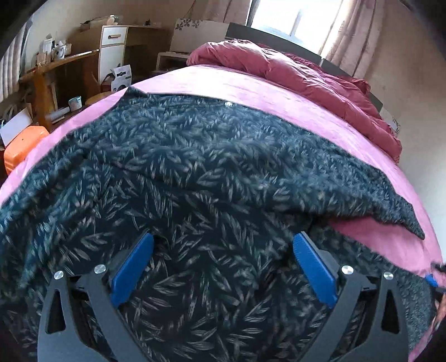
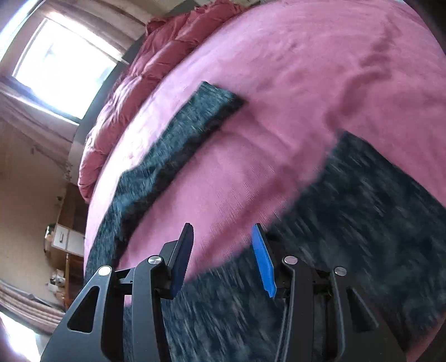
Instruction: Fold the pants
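Dark pants with a pale leaf print (image 1: 195,167) lie spread on the pink bed sheet (image 1: 251,92). My left gripper (image 1: 223,239) is open, its blue pads (image 1: 131,270) wide apart just above the pants' near part, holding nothing. In the right wrist view the two legs show apart: one leg (image 2: 172,150) runs away across the sheet (image 2: 278,83), the other (image 2: 362,217) lies under the gripper. My right gripper (image 2: 223,231) is open and empty, over the edge of the near leg. That view is motion-blurred.
A crumpled red duvet (image 1: 292,72) lies at the bed's head, under a bright window (image 1: 292,19). Left of the bed stand a wooden desk (image 1: 55,66), a white cabinet (image 1: 111,50), boxes and an orange case (image 1: 22,147).
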A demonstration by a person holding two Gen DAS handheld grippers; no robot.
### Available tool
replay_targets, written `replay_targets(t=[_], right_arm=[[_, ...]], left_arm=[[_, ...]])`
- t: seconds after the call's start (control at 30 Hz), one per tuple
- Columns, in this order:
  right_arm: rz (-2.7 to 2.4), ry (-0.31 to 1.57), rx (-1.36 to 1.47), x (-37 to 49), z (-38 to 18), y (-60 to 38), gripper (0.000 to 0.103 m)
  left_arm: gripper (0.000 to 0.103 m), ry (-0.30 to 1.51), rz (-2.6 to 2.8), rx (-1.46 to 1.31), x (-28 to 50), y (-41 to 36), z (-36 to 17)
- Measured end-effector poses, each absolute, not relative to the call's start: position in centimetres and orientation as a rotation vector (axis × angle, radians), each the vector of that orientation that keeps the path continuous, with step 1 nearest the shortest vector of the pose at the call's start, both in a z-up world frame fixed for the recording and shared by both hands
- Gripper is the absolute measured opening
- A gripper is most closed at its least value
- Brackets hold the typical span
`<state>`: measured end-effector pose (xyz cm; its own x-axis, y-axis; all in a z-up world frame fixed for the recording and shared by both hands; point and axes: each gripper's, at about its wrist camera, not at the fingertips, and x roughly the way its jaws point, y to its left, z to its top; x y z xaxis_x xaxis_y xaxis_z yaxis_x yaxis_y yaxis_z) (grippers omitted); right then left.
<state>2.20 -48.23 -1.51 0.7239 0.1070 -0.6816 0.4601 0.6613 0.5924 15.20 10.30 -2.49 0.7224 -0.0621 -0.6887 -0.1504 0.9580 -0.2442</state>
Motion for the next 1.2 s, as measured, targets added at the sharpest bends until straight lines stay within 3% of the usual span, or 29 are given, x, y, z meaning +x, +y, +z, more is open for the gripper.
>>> replay_targets(t=[0.37,0.4,0.43,0.5,0.67,0.87,1.0,1.2], right_arm=[[-0.275,0.629,0.959,10.8,-2.4,-53.0,0.041],[-0.289,0.631,0.953,11.4,-2.5,-53.3,0.030],[-0.305,0.645,0.932,12.2,-2.5,-53.5,0.012],[-0.357,0.711,0.846,13.7,-2.1,-53.5,0.005],[-0.488,0.639,0.733,13.5,-0.1,-55.2,0.004],[-0.503,0.682,0.670,14.4,-1.6,-55.4,0.004],[-0.508,0.681,0.663,13.4,-0.8,-54.3,0.026],[-0.415,0.674,0.485,11.7,1.4,-45.7,0.027]], left_arm=[[0.101,0.729,-0.014,-0.333,14.0,10.6,-3.0],[0.101,0.736,-0.013,-0.329,14.1,10.5,-3.0],[0.101,0.741,-0.009,-0.325,14.2,10.5,-3.1],[0.101,0.747,-0.003,-0.314,14.6,10.4,-3.1],[0.101,0.751,-0.004,-0.318,15.0,10.3,-3.1],[0.101,0.759,0.000,-0.312,15.2,10.4,-3.1],[0.101,0.767,0.008,-0.303,15.5,10.3,-3.1],[0.101,0.811,0.054,-0.236,16.3,8.9,-3.0]])
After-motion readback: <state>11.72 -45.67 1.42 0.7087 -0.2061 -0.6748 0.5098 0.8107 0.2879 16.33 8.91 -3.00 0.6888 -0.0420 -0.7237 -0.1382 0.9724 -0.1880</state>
